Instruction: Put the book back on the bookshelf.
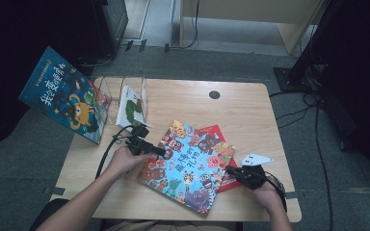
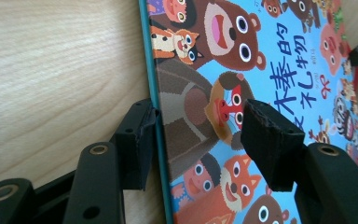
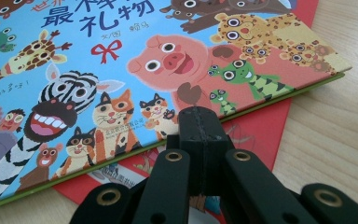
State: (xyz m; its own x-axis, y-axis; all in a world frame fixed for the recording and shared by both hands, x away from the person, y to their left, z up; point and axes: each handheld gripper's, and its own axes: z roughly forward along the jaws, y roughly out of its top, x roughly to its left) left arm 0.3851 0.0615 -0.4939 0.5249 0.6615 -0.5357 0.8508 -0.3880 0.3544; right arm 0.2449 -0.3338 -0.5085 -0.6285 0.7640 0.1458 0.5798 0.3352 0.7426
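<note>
Book (image 1: 188, 166), blue cover, cartoon animals

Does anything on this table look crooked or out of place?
Yes. The blue animal book lies askew across the table, crooked on top of a red book that pokes out beneath it. Another blue book leans tilted against the clear rack at the table's far left corner, overhanging the edge.

Blue animal-cover book (image 1: 188, 166) flat atop red bk (image 1: 221, 139)
</note>
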